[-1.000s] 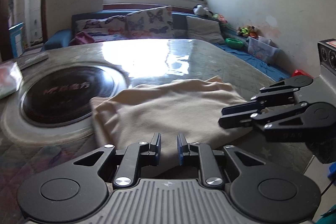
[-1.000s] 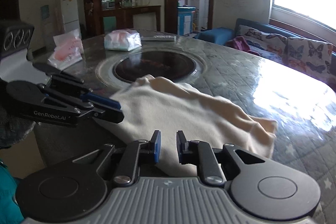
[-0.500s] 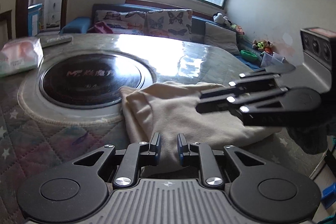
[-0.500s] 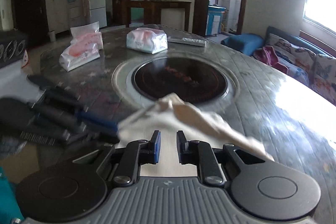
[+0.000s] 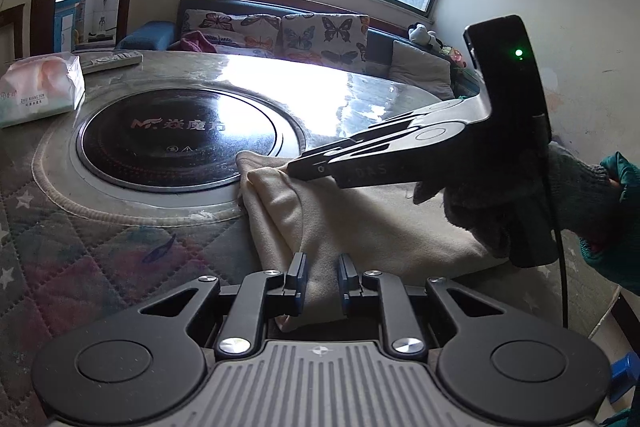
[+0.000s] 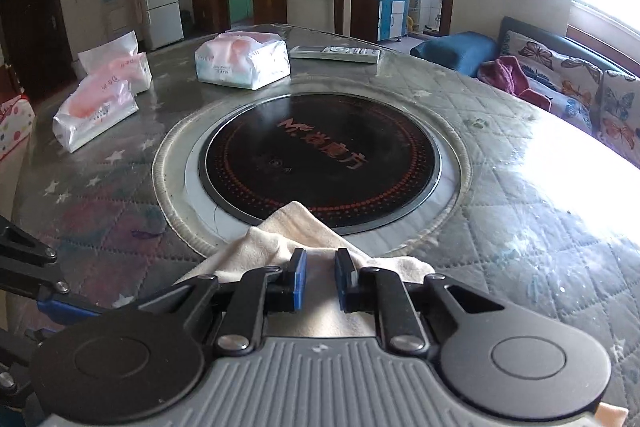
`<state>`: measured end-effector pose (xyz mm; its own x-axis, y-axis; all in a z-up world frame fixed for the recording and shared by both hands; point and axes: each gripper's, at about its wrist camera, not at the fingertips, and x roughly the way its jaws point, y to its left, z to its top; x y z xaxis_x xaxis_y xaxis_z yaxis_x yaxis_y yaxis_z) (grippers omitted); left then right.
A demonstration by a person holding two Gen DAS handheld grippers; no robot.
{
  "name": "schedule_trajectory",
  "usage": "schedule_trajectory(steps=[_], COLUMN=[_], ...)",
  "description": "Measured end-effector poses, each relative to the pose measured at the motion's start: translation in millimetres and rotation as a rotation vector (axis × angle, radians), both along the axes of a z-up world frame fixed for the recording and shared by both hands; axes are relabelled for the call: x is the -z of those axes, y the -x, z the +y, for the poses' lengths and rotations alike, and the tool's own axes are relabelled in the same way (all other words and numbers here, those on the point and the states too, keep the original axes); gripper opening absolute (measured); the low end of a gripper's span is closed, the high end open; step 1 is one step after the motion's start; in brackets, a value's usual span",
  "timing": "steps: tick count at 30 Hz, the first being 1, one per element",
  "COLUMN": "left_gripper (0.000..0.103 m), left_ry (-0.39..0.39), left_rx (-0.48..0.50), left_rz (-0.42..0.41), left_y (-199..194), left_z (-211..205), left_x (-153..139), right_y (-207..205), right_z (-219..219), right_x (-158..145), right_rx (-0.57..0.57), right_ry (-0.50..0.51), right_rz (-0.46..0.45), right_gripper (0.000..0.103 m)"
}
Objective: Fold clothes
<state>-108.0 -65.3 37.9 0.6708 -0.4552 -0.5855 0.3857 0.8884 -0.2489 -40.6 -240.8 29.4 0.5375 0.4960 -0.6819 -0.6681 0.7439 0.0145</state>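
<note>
A cream cloth (image 5: 360,227) lies on the quilted table, partly folded over itself, its far corner at the rim of the round cooktop. At the cloth's near edge my left gripper (image 5: 322,283) is shut on a fold of the fabric. My right gripper (image 5: 296,169), held by a gloved hand, reaches in from the right and is shut on the cloth's far corner. In the right wrist view the cream cloth (image 6: 288,227) bunches between the blue pads of my right gripper (image 6: 320,279) and points at the cooktop. The left gripper's fingers (image 6: 28,259) show at the left edge.
A round black cooktop (image 6: 320,155) sits in the table's middle. Tissue packs (image 6: 240,63) (image 6: 100,107) and a remote (image 6: 336,53) lie beyond it. One tissue pack (image 5: 40,91) lies left in the left wrist view. A sofa with butterfly cushions (image 5: 280,31) stands behind the table.
My right gripper has carried the cloth's corner across the cloth to the cooktop's rim, laying the fabric over itself. The left gripper has kept its hold and barely shifted.
</note>
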Motion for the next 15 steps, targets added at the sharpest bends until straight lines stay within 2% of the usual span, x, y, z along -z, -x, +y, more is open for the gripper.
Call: schedule_trajectory(steps=[4,9,15], left_gripper=[0.020,0.028,0.031], left_ry=[0.004,-0.007,0.037], left_rx=[-0.004,-0.042,-0.137], left_rz=[0.001,-0.018,0.058], left_y=[-3.5,-5.0,-25.2], left_z=[2.2,12.6,31.5], left_x=[-1.4,-9.6,-6.5], right_y=[0.6,16.8,65.8], right_z=[2.2,-4.7,-9.4], right_x=[-0.6,-18.5,-40.2], right_rx=[-0.010,-0.017,-0.134], right_ry=[0.018,0.005,0.061], right_rz=[-0.012,-0.051,-0.111], right_gripper=[0.015,0.016,0.021])
